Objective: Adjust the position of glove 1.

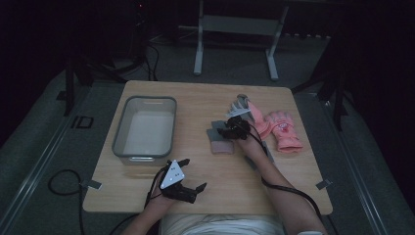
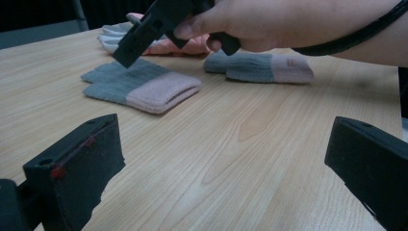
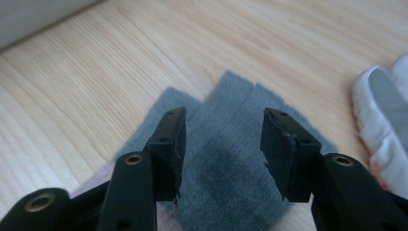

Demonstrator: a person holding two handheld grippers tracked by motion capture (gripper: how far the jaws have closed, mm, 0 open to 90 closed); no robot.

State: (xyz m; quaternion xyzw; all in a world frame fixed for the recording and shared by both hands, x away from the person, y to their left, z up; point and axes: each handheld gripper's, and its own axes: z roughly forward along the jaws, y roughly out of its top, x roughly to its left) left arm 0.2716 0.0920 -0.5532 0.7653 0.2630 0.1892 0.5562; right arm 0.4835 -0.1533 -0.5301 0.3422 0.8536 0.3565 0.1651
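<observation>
Right gripper [image 3: 222, 154] poised over grey glove [image 3: 231, 183], jaws half open astride its fabric, gripping nothing; white glove [image 3: 385, 125] beside it. Left gripper [image 1: 188, 178] wide open, empty.

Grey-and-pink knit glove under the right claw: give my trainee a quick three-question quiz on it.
1. True or false: the right claw is shut on the grey-and-pink glove.
2. What lies to the left of that glove in the high view? A) grey bin B) a mug C) a book
3. How does the left claw stand?

Key: 1 false, its jaws sit apart above the knit; 2 A; 3 open, over bare table.
</observation>
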